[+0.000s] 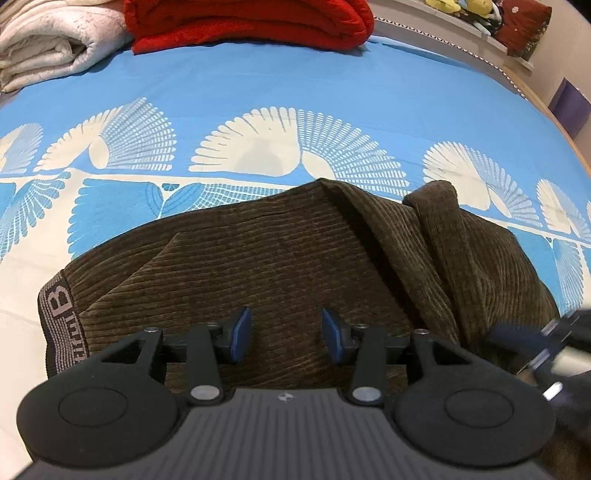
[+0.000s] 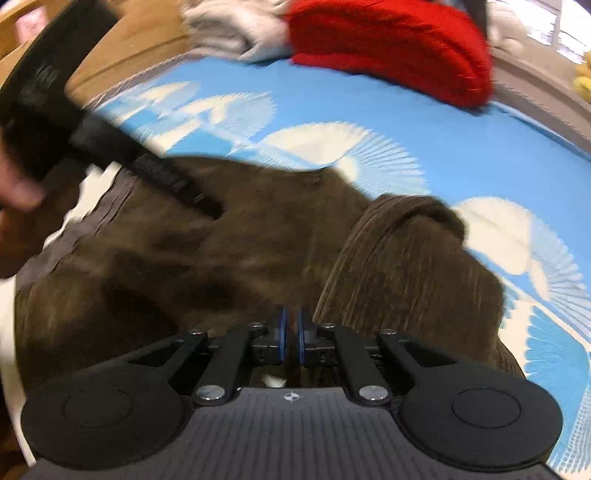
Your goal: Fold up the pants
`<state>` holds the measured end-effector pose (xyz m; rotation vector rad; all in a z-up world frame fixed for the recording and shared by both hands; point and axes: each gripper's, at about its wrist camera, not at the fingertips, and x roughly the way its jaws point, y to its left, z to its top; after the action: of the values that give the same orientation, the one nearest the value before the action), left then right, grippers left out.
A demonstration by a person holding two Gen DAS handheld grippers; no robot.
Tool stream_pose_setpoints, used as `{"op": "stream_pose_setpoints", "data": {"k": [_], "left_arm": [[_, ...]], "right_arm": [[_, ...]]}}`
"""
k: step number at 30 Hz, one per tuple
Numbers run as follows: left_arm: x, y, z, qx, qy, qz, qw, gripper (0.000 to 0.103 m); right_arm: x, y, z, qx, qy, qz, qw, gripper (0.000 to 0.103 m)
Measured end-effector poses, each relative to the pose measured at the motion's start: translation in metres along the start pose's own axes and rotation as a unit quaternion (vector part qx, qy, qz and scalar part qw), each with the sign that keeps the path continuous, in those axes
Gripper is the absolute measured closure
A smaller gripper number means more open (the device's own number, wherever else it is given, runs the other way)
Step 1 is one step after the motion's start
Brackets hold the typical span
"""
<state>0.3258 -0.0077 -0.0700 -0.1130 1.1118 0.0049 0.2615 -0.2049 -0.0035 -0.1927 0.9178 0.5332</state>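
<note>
Pants (image 1: 258,258) lay crosswise under us, waistband left; left gripper (image 1: 286,334) hovered half-open and empty, right gripper (image 2: 290,334) nearly closed, its hold unclear.

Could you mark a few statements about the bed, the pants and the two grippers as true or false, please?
1. The pants are brown corduroy. True.
2. The left gripper has its jaws pressed together. False: they stand apart above the fabric, with nothing pinched between the pads.
3. A red blanket lies at the far end of the bed, beside a folded white blanket. True.
4. The bedsheet is plain green. False: it is blue with a cream fan pattern.
5. The right gripper has its jaws nearly together. True; whether cloth sits between the pads cannot be told.
</note>
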Motion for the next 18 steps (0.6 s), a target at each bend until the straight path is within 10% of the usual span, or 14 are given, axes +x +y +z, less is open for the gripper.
{"op": "stream_pose_setpoints", "data": {"k": [3,6,9,12,18], "left_arm": [[-0.001,0.004,0.001,-0.003,0.0,-0.001,1.0,0.055],[-0.002,0.003,0.0,-0.003,0.0,-0.004,1.0,0.055],[-0.001,0.001,0.0,-0.001,0.001,-0.004,1.0,0.054],[0.001,0.0,0.0,0.0,0.003,-0.007,1.0,0.054],[0.003,-0.007,-0.003,0.012,0.006,-0.015,0.9998,0.054]], "right_arm": [[-0.028,-0.038,0.006,0.096,-0.082,-0.029,0.992,0.086],[-0.041,-0.089,-0.004,0.239,-0.142,-0.147,0.949,0.052],[-0.036,-0.13,-0.027,0.344,-0.125,-0.161,0.917,0.052],[-0.022,-0.143,-0.041,0.37,-0.085,-0.104,0.919,0.051],[-0.005,-0.157,-0.049,0.39,-0.038,-0.174,0.904,0.043]]}}
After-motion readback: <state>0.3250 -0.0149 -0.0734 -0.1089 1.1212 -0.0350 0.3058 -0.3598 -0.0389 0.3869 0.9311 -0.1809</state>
